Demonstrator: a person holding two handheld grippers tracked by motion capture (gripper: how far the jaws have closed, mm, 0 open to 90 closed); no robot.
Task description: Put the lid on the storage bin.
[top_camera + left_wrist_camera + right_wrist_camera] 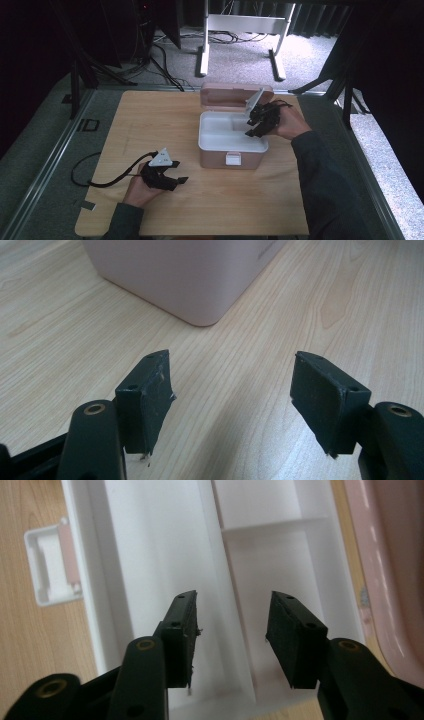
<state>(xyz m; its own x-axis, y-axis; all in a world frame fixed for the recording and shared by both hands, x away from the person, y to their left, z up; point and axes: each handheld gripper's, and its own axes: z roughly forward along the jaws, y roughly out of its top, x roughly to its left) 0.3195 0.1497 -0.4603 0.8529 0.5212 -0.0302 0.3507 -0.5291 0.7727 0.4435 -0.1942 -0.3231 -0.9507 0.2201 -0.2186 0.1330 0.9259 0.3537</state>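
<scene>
Pink storage box, lid raised, bears no legible label; right hand-held gripper hovers released above its white tray, left hand-held gripper released on the tabletop.

I'm looking along my right gripper down into the open pink box. Its jaws stand apart with nothing between them, hanging over the white inner tray. A raised divider runs away between the jaws, splitting the tray into compartments. At far left, the box's white latch juts out over the wooden table.
</scene>
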